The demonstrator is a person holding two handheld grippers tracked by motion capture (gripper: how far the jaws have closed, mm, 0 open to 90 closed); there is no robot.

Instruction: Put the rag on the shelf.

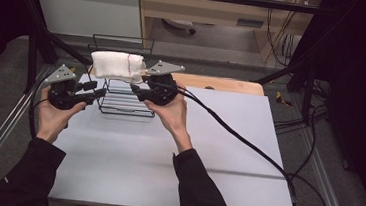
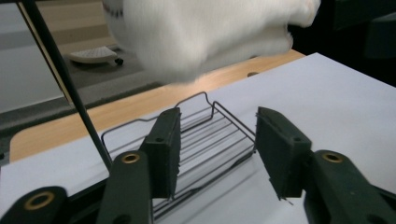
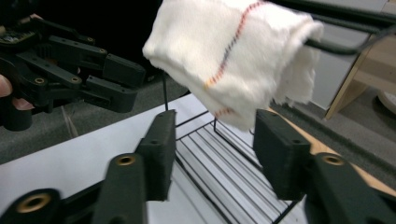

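The fingers of both grippers stand parted with nothing between them: the left gripper shows its two black pads spread over bare table and wire, and the right gripper shows the same gap over the rack's lower shelf, so both are released. The white towel, folded into a thick bundle, lies draped over the top of the black wire rack, which stands on the white table near its far edge. From the high view the grippers flank the rack, the left one just beside its left end, the right one just beside its right end, both a little below the towel and apart from it. The right gripper view adds a thin red and yellow stripe running across the cloth and the other gripper beyond it, details the left gripper view lacks; there the towel is a blurred white mass overhead, with the wooden board behind the rack plain to see.
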